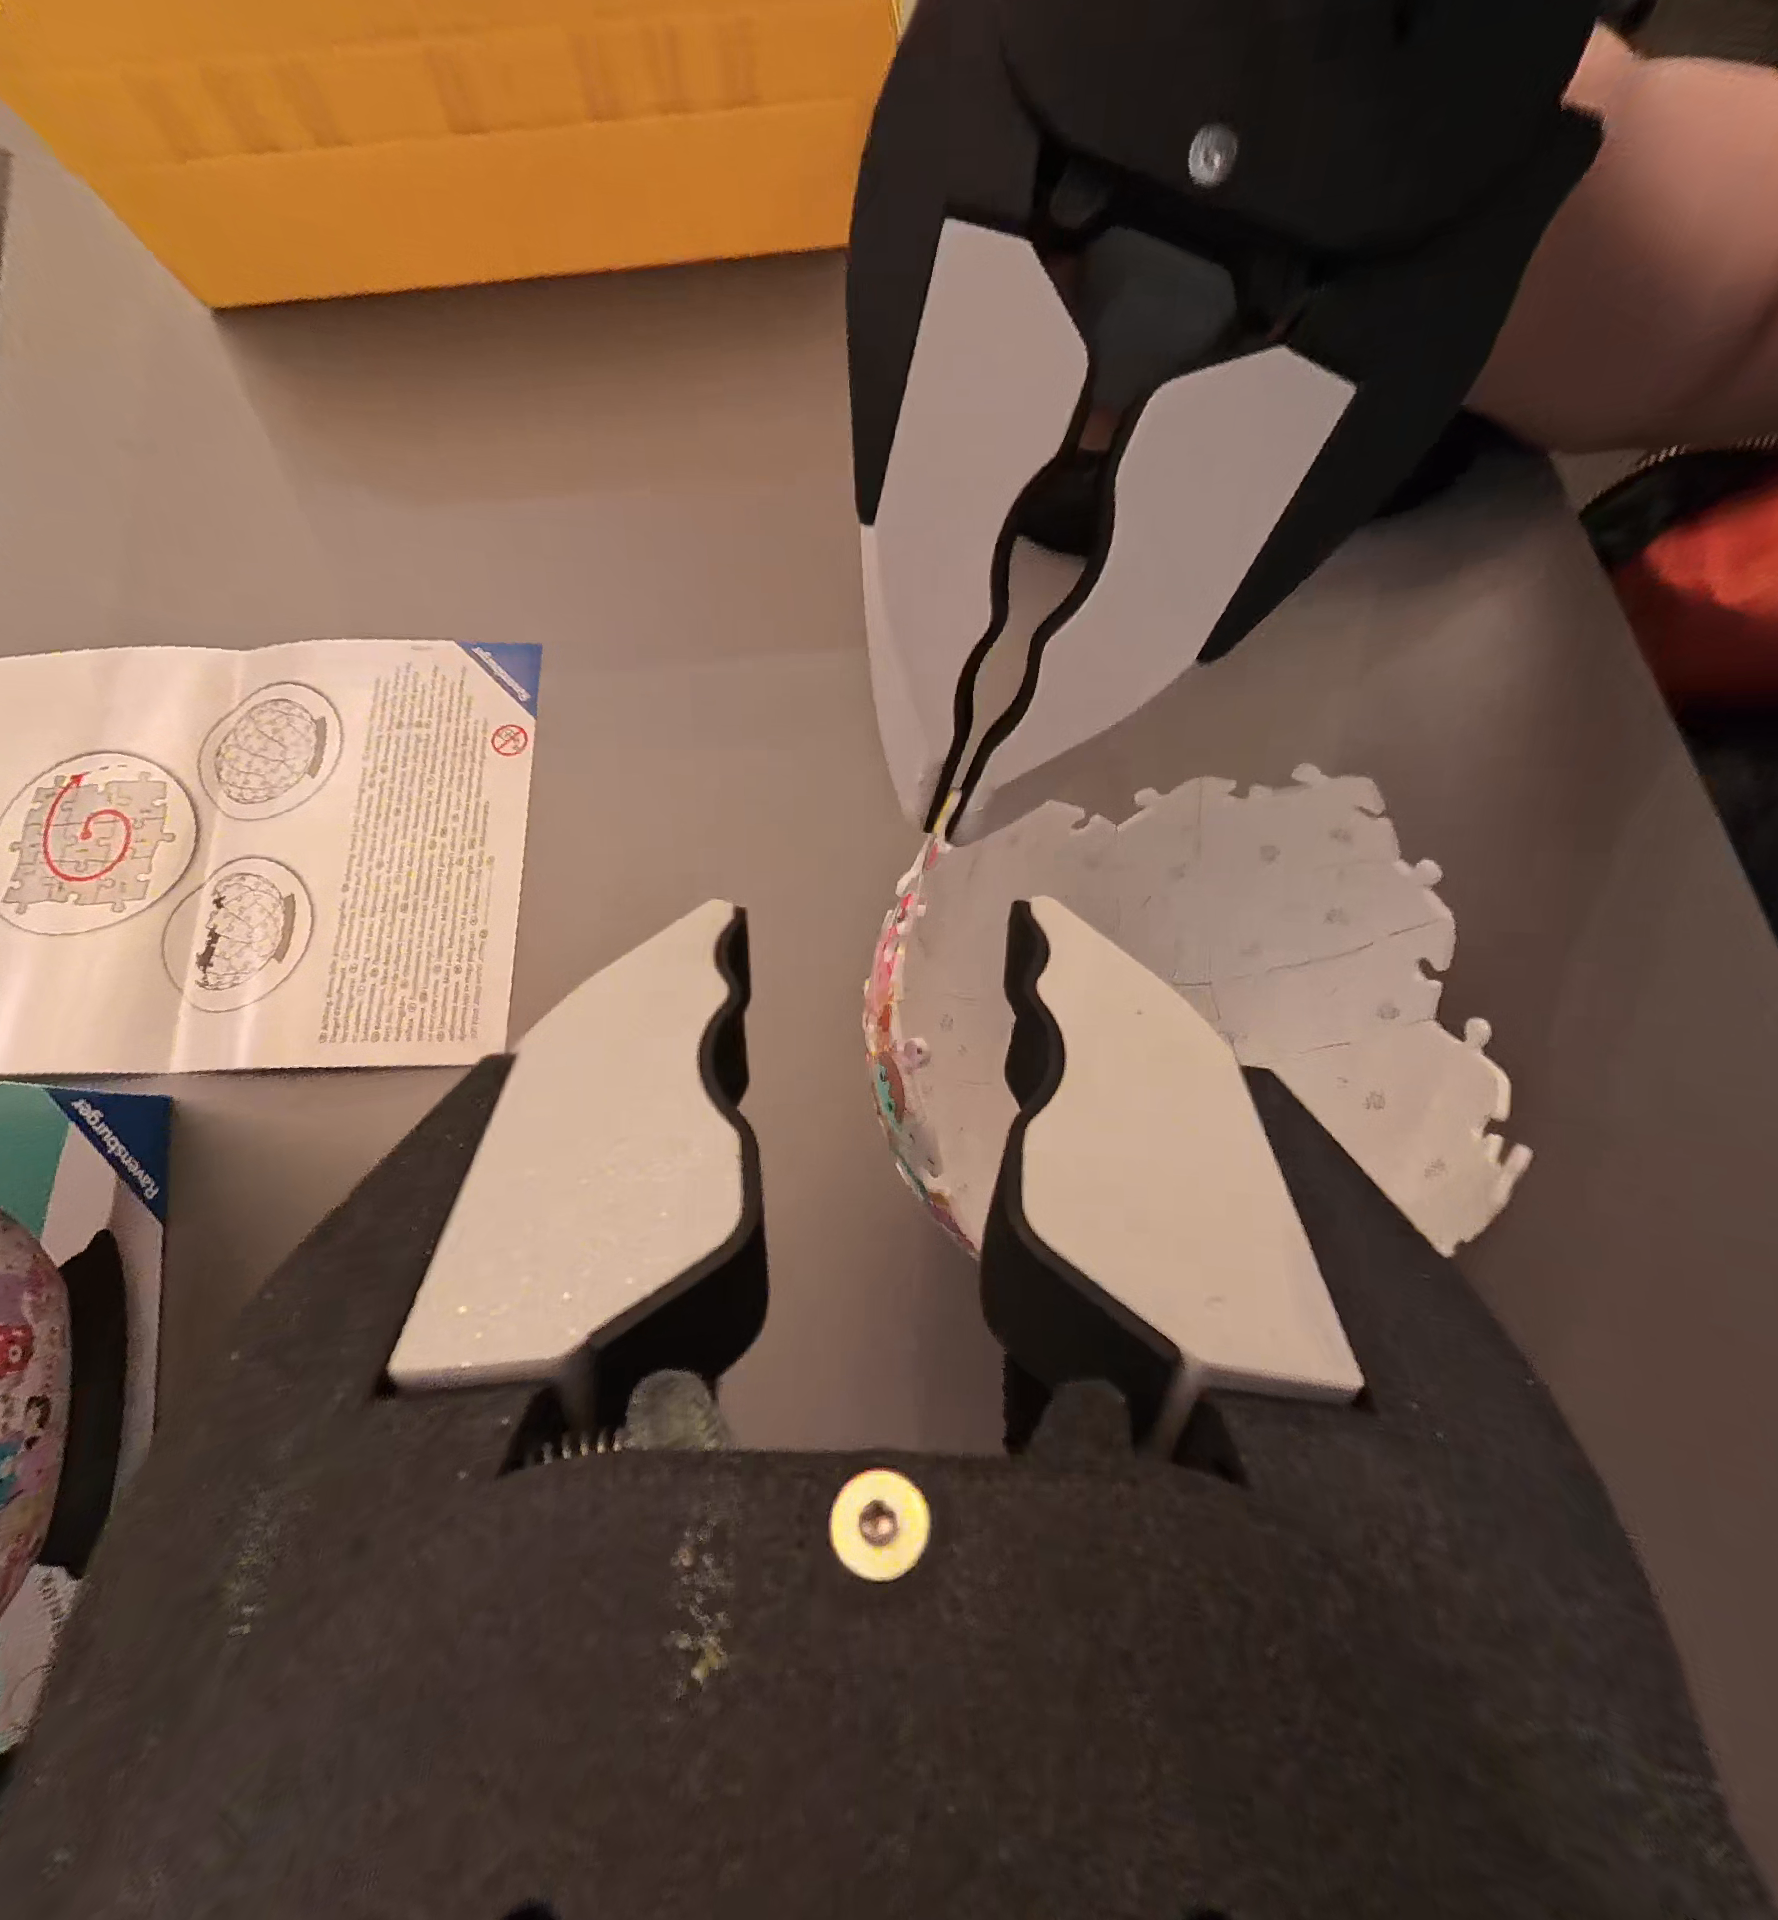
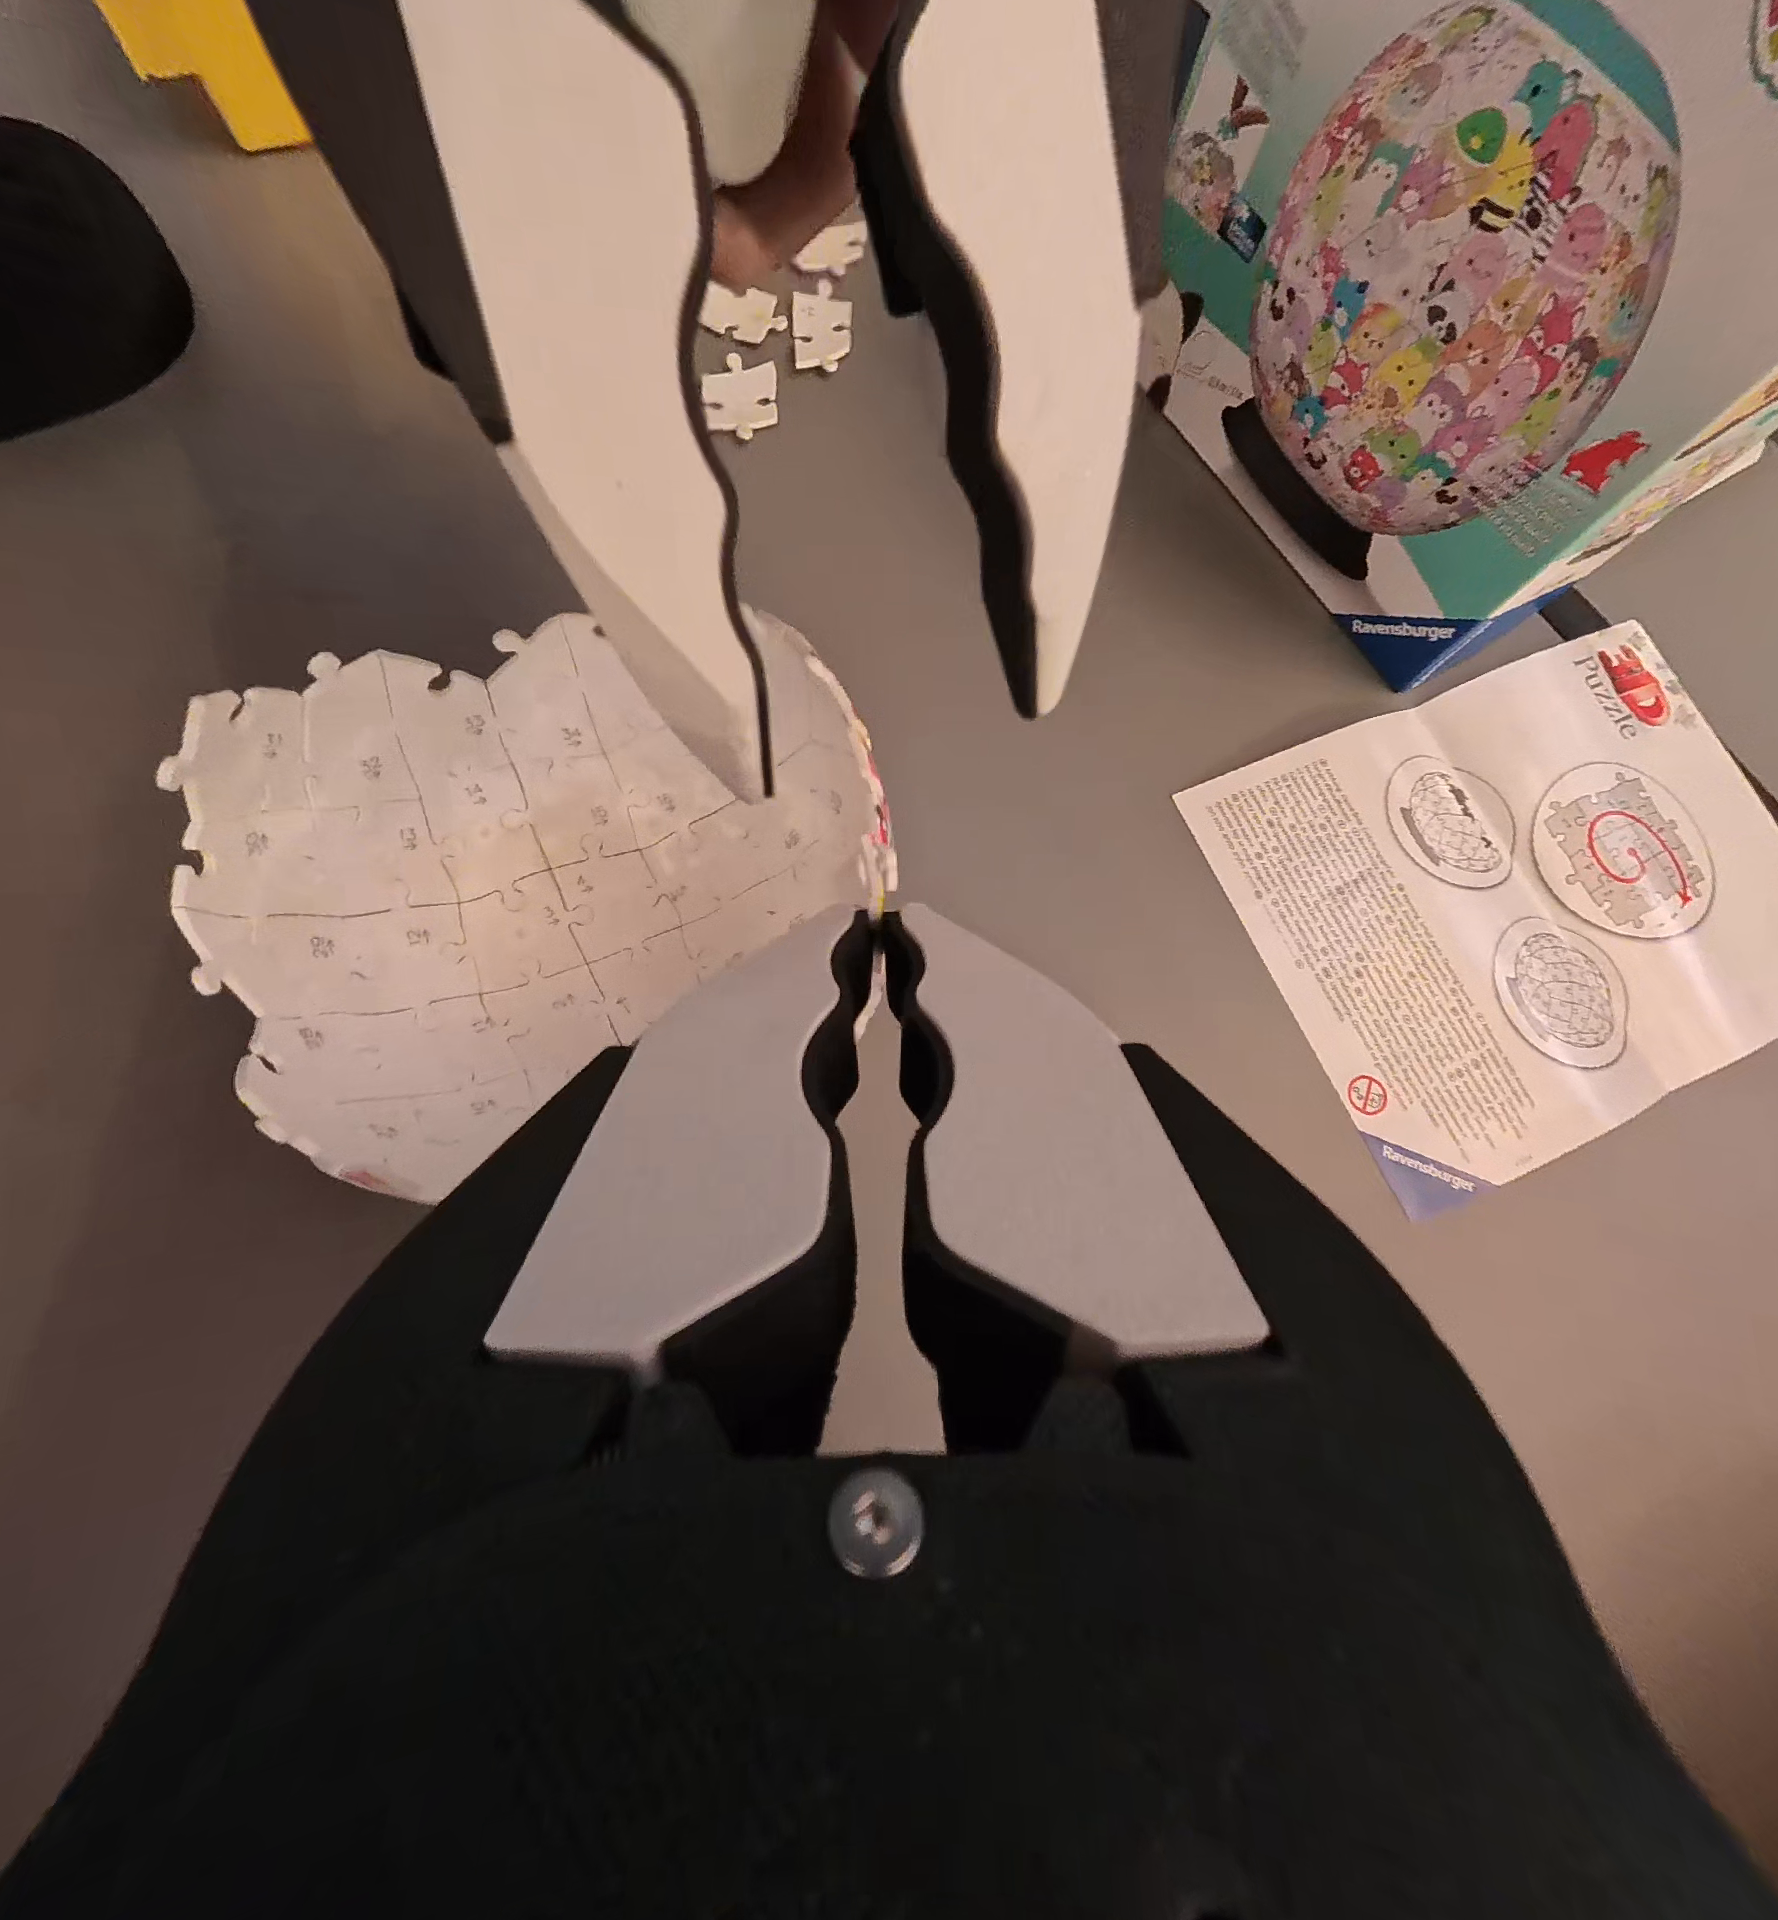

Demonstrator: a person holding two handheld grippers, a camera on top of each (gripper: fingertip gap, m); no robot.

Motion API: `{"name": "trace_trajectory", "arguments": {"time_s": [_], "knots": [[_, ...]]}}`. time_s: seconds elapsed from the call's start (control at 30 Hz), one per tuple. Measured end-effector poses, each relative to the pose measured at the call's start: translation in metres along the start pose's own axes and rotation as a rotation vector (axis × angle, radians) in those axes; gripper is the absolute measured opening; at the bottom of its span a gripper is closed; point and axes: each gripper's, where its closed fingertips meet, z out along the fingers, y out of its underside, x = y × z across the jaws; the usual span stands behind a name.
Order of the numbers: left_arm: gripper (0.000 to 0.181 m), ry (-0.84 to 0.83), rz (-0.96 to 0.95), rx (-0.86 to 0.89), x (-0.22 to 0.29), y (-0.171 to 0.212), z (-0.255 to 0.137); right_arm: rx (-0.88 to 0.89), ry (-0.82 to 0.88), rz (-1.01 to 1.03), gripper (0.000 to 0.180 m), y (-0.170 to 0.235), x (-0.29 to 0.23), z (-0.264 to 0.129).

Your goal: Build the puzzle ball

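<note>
Grey table [image 1: 656,499] carries the half-built puzzle ball [image 2: 469,894]; right hand-held gripper [image 2: 880,920] pinches its rim, left hand-held gripper [image 1: 874,935] straddles the same wall, jaws apart.

Leaflet [image 2: 1519,914] lies on table [image 2: 1072,831] between box [image 2: 1436,312] and half-built ball [image 2: 469,894].

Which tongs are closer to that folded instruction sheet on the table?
Left. The left tongs hang open beside the instruction sheet, while the right tongs pinch the puzzle shell's rim, farther away.

Puzzle box [image 1: 23,1382] cut off by left edge.
</note>
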Motion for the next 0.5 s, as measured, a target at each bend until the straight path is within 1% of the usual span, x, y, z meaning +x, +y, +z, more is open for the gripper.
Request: {"name": "trace_trajectory", "arguments": {"time_s": [0.07, 0.33, 0.5], "knots": [[0.045, -0.007, 0.018, -0.032, 0.001, 0.004, 0.004, 0.002, 0.000, -0.002, 0.003, 0.001, 0.000, 0.001], [0.042, -0.013, 0.046, -0.045, -0.003, 0.004, 0.010, -0.004, 0.024, -0.007, 0.003, 0.004, 0.001, 0.005], [0.036, -0.001, 0.071, -0.053, -0.003, 0.001, 0.013, -0.012, 0.025, -0.001, 0.003, 0.006, 0.000, 0.007]]}}
